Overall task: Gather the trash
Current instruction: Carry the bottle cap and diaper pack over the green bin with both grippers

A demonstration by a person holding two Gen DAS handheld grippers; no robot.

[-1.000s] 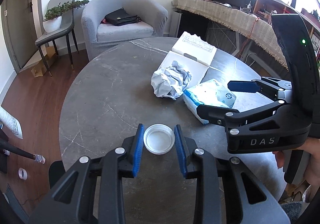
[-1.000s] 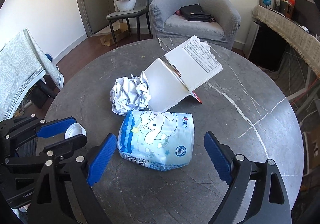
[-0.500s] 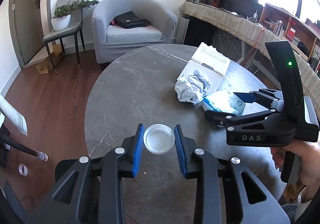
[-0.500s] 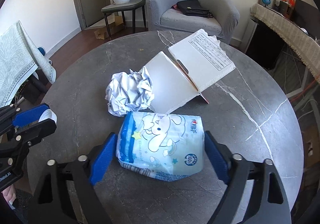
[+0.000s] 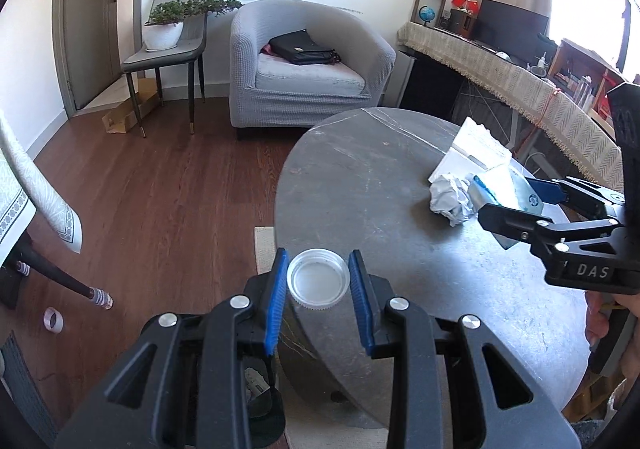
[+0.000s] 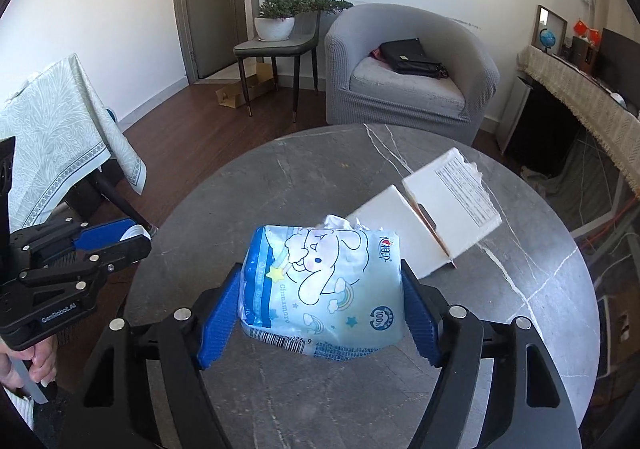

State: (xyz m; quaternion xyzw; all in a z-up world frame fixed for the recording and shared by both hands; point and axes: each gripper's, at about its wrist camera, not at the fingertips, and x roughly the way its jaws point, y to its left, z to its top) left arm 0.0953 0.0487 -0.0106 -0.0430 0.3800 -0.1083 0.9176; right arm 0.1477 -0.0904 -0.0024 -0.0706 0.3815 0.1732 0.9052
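Observation:
A white plastic lid (image 5: pixel 319 283) sits between the blue pads of my left gripper (image 5: pixel 318 255), shut on it and held over the left edge of the round grey marble table (image 5: pixel 360 177). My right gripper (image 6: pixel 320 269) is shut on a light blue tissue pack (image 6: pixel 324 289) with a cartoon print, raised above the table; both pads press its sides. A crumpled white paper ball (image 5: pixel 450 199) and an opened white box (image 6: pixel 432 217) lie on the table behind the pack. From the right wrist view the ball is mostly hidden by the pack.
Beyond the table stand a grey armchair (image 5: pixel 304 69) with a black bag and a chair (image 5: pixel 164 57) carrying a potted plant. A cloth-draped stand (image 6: pixel 60 137) is at the left over wooden floor. A cloth-covered counter (image 5: pixel 500 69) runs along the right.
My right gripper's pads closed onto the tissue pack and raised it off the table. My left gripper carried the lid leftward to the table's edge.

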